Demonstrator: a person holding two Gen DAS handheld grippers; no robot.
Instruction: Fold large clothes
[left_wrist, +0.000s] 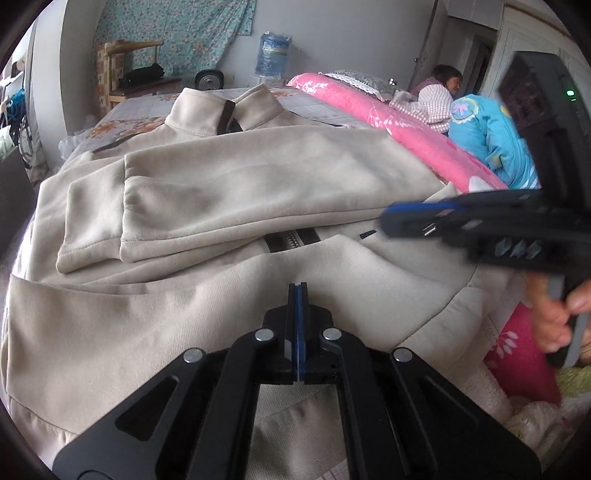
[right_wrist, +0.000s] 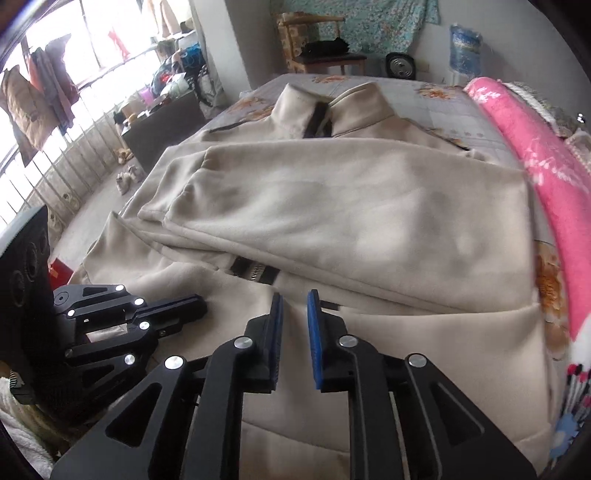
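A beige zip-up jacket (left_wrist: 229, 177) (right_wrist: 351, 206) lies front-up on the bed, collar at the far end. Both sleeves are folded across its chest, and a short stretch of black zip (left_wrist: 291, 238) (right_wrist: 255, 271) shows below them. My left gripper (left_wrist: 297, 286) is shut, its blue pads pressed together with no cloth seen between them, just above the jacket's lower front. It also shows at the left of the right wrist view, left gripper (right_wrist: 199, 306). My right gripper (right_wrist: 295, 295) stands open by a narrow gap over the same lower front, nothing between its pads. It reaches in blurred from the right, right gripper (left_wrist: 384, 221).
The bed has a grey floral sheet (right_wrist: 443, 107). A pink blanket (left_wrist: 406, 136) runs along its right side, with a person (left_wrist: 439, 96) lying beyond it beside blue clothing (left_wrist: 491, 136). A wooden chair (left_wrist: 129, 74) and water bottle (left_wrist: 273, 51) stand behind. A hand (left_wrist: 554, 317) holds the right gripper.
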